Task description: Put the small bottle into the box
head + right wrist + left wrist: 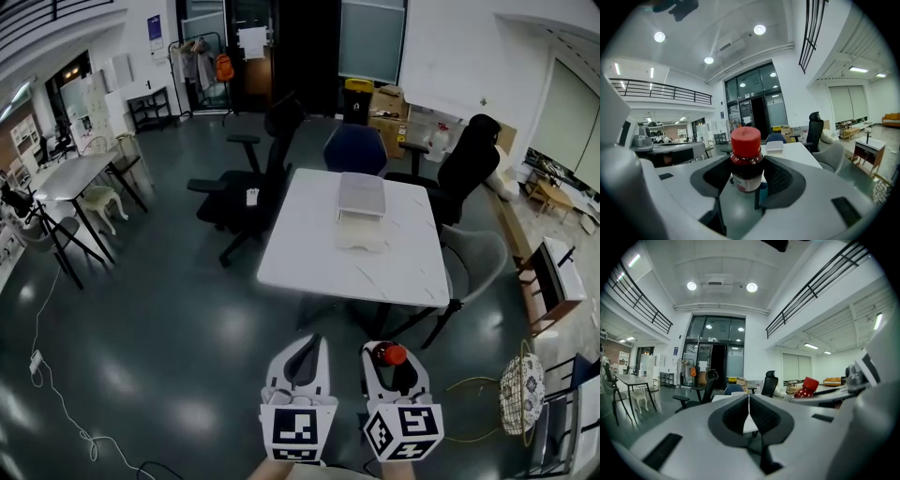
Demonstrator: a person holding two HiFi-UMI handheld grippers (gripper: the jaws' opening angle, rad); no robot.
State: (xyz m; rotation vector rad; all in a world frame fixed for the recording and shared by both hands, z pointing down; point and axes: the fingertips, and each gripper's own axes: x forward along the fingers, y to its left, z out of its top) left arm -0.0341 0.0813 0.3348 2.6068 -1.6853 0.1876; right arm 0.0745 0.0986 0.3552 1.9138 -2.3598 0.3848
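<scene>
A small dark bottle with a red cap (746, 159) stands upright between the jaws of my right gripper (747, 176), which is shut on it. In the head view the bottle (387, 354) shows at the tip of the right gripper (389, 366), low in the picture and well short of the table. My left gripper (302, 361) is beside it with its jaws together and nothing in them; the left gripper (749, 416) sees the red cap (807, 386) to its right. A clear plastic box (361, 225) with a lid part behind it rests on the white table (309, 253).
Black office chairs (251, 178) stand left of and behind the table, a blue chair (355, 148) at its far end, a grey chair (478, 258) on its right. A second table (75, 175) is at far left. Dark shiny floor lies between me and the white table.
</scene>
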